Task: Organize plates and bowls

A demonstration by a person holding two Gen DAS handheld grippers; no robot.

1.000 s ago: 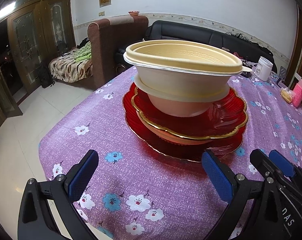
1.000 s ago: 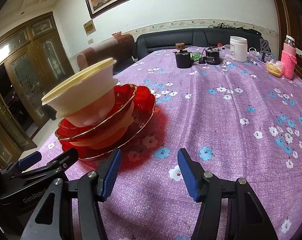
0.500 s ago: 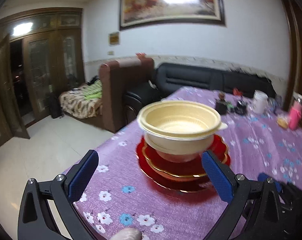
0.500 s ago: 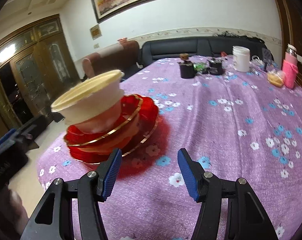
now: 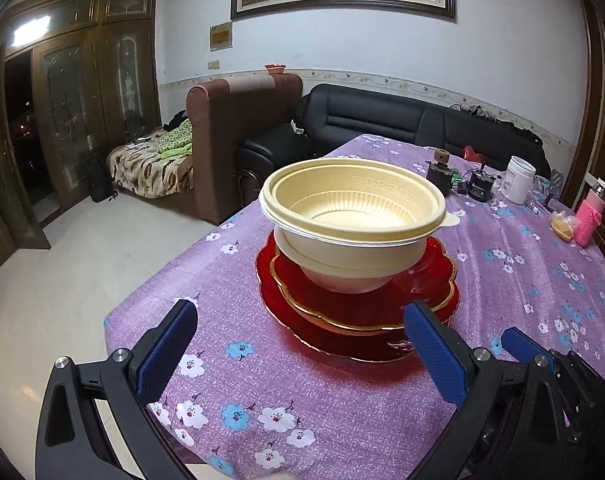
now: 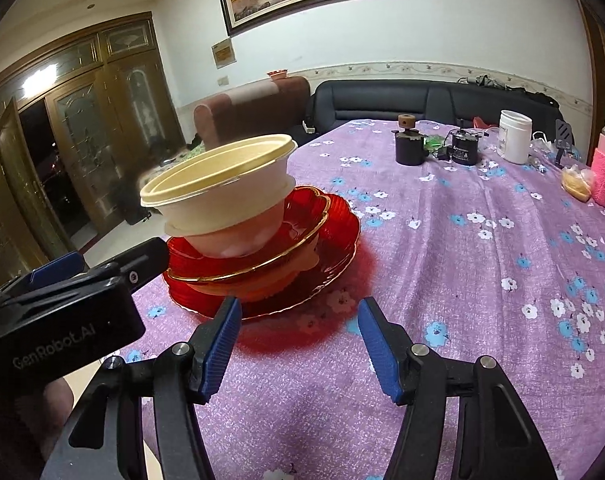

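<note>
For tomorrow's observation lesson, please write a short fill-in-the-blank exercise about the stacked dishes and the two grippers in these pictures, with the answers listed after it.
1. The cream bowl sits at the ____ of the stack.
2. The lowest dish, the wide red plate, rests on a floral tablecloth whose ground colour is ____.
3. The left gripper and the right gripper both have ____ pads on their fingers.
4. Both grippers stand open and hold ____.

Answers: top; purple; blue; nothing

Left gripper (image 5: pixel 302 354) jaws spread wide, nothing between pads, angled downward. Right gripper (image 6: pixel 296 346) jaws apart, empty, angled downward, beside left.
</note>
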